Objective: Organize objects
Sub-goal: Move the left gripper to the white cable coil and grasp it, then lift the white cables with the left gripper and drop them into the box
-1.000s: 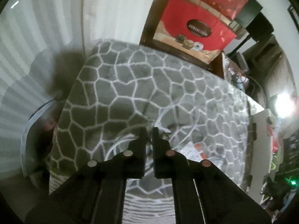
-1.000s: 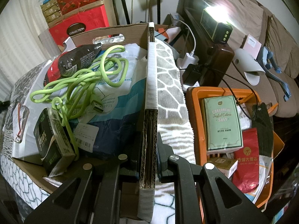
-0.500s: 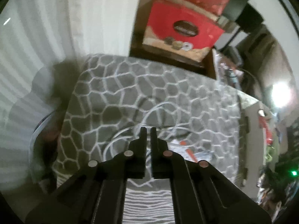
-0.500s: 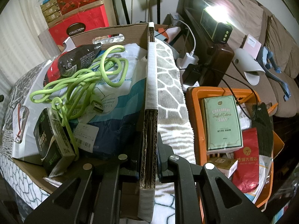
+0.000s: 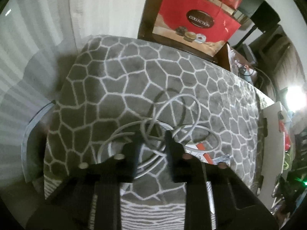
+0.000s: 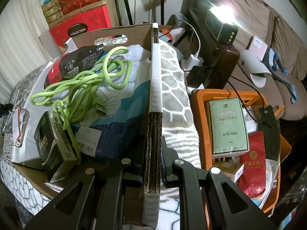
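Right gripper (image 6: 152, 151) is clamped on the cardboard box (image 6: 153, 115) wall. Just left of it the box holds a dark carton (image 6: 51, 143), a lime USB cable (image 6: 82, 88) and a white-blue bag (image 6: 122, 103); the orange bin (image 6: 199, 118) to its right holds a green pack (image 6: 227, 125). Left gripper (image 5: 152, 136) stands open, jaws having just been closing, straddling the white cable (image 5: 178, 113) looped on the grey blanket (image 5: 115, 80).

Both wrist views look steeply down, close over the grey blanket (image 5: 134, 80); the right sits at the cardboard box (image 6: 153, 95) edge. Both share the red gift box (image 5: 197, 25).
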`<move>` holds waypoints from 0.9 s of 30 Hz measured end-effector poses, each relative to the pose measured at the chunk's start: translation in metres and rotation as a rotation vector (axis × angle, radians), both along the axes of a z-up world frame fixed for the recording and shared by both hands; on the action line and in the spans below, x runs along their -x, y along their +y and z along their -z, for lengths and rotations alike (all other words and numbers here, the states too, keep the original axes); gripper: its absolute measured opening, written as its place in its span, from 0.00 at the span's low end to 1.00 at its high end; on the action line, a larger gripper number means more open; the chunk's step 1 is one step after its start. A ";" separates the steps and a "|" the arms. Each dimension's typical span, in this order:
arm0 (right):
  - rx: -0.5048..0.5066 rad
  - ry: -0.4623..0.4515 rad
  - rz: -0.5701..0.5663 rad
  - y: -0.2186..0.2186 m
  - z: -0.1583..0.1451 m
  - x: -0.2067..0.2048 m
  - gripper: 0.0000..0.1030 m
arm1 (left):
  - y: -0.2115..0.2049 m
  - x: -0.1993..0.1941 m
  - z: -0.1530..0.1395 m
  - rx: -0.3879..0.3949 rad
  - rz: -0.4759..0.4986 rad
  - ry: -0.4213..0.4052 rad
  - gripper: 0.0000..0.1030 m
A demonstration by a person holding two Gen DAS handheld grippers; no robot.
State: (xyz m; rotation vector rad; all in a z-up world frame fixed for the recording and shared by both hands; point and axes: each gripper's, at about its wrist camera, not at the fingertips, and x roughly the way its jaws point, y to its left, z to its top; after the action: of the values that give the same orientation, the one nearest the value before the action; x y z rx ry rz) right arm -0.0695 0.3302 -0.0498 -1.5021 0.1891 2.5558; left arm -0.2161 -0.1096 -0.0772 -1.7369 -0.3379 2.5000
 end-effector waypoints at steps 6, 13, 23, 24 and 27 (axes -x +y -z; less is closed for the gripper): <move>-0.002 0.000 0.000 0.001 0.000 0.000 0.13 | -0.004 -0.003 -0.008 -0.053 -0.012 0.027 0.05; 0.000 -0.001 0.000 0.001 0.000 0.000 0.13 | 0.001 -0.010 -0.053 -0.084 0.020 0.107 0.03; 0.003 0.001 0.001 0.002 0.001 0.001 0.13 | 0.047 -0.020 -0.114 -0.182 0.137 0.182 0.03; 0.003 0.001 0.001 0.002 0.001 0.001 0.13 | 0.054 -0.020 -0.118 -0.196 0.152 0.184 0.03; 0.003 0.001 0.001 0.002 0.001 0.001 0.13 | 0.077 -0.021 -0.130 -0.238 0.199 0.189 0.03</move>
State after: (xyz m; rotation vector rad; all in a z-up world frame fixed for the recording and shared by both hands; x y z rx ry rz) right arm -0.0703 0.3322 -0.0511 -1.5016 0.1935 2.5563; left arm -0.1953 -0.0321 0.0524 -1.3642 -0.4066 2.3481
